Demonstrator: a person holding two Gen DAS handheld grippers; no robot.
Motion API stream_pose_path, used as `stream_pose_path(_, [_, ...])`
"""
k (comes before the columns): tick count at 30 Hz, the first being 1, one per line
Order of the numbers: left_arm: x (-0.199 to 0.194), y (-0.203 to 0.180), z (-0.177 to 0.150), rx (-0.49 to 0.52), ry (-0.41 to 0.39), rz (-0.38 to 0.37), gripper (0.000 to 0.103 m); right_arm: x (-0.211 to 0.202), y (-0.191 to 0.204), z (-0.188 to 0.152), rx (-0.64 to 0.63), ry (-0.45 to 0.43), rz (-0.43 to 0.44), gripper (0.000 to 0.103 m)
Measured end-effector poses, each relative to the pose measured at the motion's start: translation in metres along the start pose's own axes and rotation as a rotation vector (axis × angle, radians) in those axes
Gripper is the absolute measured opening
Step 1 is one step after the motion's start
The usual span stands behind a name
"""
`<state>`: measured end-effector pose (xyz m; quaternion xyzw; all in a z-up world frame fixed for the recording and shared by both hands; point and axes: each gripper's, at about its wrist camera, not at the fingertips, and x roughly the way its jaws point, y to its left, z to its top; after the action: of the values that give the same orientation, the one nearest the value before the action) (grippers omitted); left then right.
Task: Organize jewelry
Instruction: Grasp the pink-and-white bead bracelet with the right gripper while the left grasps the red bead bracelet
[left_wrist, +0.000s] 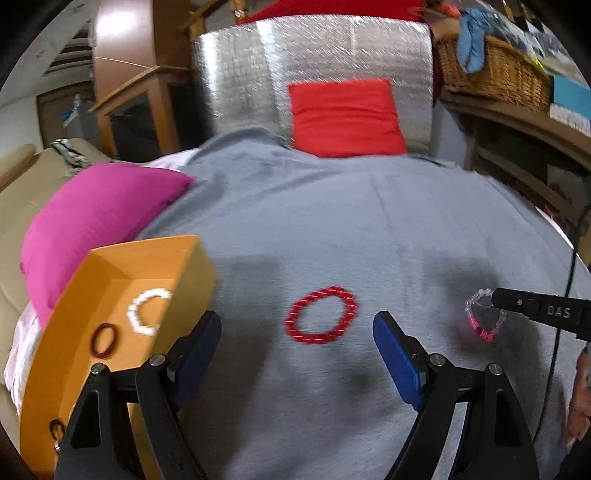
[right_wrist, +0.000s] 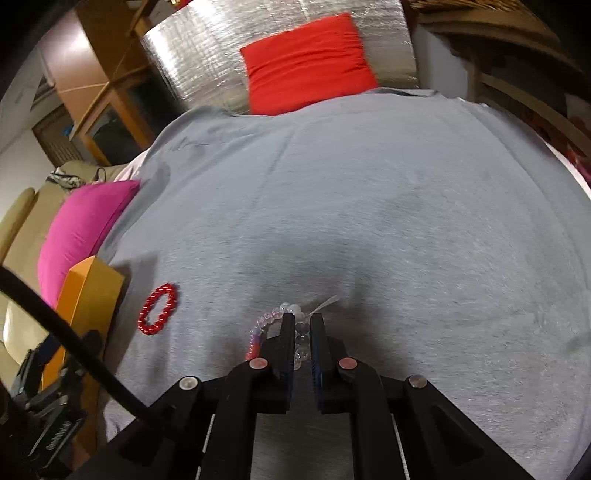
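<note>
A red bead bracelet (left_wrist: 320, 315) lies on the grey blanket (left_wrist: 332, 221), just ahead of my open left gripper (left_wrist: 297, 328); it also shows in the right wrist view (right_wrist: 157, 308). An orange box (left_wrist: 70, 314) at the left holds a white bead bracelet (left_wrist: 146, 311) and a dark red ring (left_wrist: 103, 340). My right gripper (right_wrist: 303, 320) is shut on a clear and pink bead bracelet (right_wrist: 258, 334), which rests on the blanket; it also shows in the left wrist view (left_wrist: 485, 315).
A magenta pillow (left_wrist: 92, 218) lies behind the box. A red cushion (left_wrist: 345, 118) leans on a silver foil panel (left_wrist: 240, 74) at the far end. A wicker basket (left_wrist: 495, 74) sits on a shelf at the right.
</note>
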<state>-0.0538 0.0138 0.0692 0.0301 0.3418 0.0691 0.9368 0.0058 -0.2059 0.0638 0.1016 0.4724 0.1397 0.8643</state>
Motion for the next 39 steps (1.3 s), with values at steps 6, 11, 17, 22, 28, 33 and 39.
stream_pose_path(6, [0.043,-0.013,0.006,-0.034,0.125,-0.072,0.085,0.001,-0.01,-0.001,0.025,0.018,0.015,0.009])
stream_pose_path(11, [0.079,-0.008,0.005,-0.094,0.225,-0.09,0.084,-0.001,-0.015,-0.005,0.033,0.024,0.02,0.009])
stream_pose_path(17, [0.087,-0.009,0.009,-0.118,0.231,-0.141,0.067,0.002,-0.014,-0.005,0.035,0.031,0.017,0.009])
stream_pose_path(22, [0.084,-0.009,0.009,-0.084,0.216,-0.167,0.034,0.0,-0.012,-0.005,0.029,0.024,0.014,0.009])
stream_pose_path(28, [0.079,-0.002,0.009,-0.127,0.236,-0.222,0.018,-0.01,-0.009,-0.005,0.022,-0.023,0.023,0.009])
stream_pose_path(33, [0.065,-0.005,0.005,-0.129,0.231,-0.246,0.018,-0.014,-0.005,-0.006,0.007,-0.04,0.024,0.009])
stream_pose_path(39, [0.029,-0.007,0.008,-0.126,0.166,-0.284,0.018,-0.029,0.002,-0.006,-0.017,-0.101,0.057,0.009])
